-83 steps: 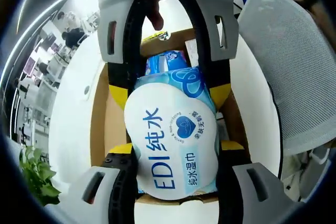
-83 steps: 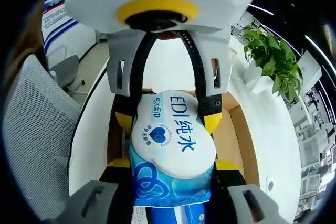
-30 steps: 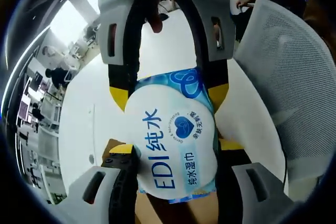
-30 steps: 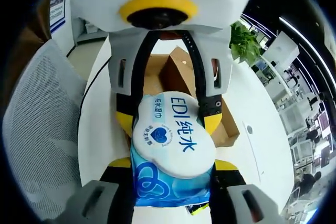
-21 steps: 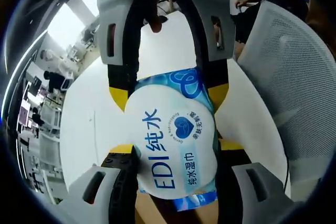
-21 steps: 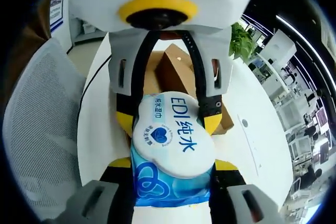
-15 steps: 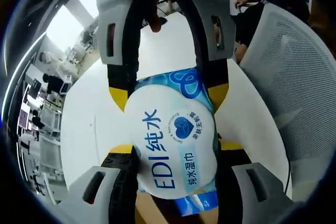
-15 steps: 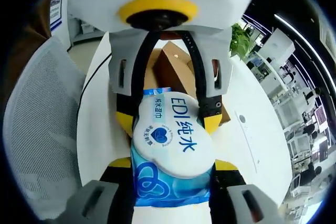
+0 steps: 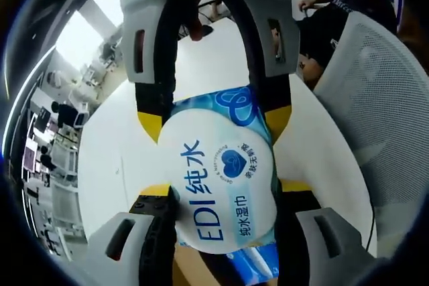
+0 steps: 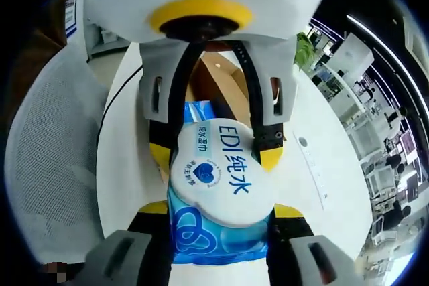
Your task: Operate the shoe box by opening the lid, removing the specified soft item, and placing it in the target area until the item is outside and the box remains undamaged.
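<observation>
The blue soft pack of wet wipes with a white oval lid [image 9: 224, 179] hangs above the white round table [image 9: 107, 159], pinched from opposite ends by the 2 grippers. The left gripper [image 9: 221, 189] clamps 1 end, the right gripper [image 10: 218, 209] the other. The brown cardboard shoe box [image 10: 218, 88] sits on the table beyond.

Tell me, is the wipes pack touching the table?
Cannot tell. In the right gripper view the wipes pack sits between both grippers' jaws over the white table, hiding any gap beneath.
</observation>
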Motion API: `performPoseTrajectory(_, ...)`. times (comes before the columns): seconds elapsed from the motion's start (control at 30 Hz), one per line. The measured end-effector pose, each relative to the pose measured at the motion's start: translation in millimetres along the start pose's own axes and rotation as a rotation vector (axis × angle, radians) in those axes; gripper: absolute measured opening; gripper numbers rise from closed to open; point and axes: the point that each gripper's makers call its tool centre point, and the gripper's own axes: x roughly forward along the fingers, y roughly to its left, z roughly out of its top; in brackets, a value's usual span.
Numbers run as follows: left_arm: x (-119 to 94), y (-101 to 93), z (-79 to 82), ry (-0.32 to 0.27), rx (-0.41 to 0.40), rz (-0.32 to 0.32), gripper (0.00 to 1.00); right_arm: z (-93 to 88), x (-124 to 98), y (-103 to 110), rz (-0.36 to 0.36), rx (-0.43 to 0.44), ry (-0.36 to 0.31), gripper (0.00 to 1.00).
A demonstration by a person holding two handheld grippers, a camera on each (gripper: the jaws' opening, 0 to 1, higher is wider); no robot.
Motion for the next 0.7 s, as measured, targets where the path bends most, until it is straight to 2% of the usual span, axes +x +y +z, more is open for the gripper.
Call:
performPoseTrajectory(0.4,12,15.4,8.2,-0.009,-0.011,0.004,0.58,-15.3,-2,-17,0.011,-0.015,0.014,0.52)
performPoseTrajectory(0.7,19,23.6,1.2,-0.005,-0.054,0.014,0.58,-17.1,6,-26,0.045,-0.056,0.006,0.52)
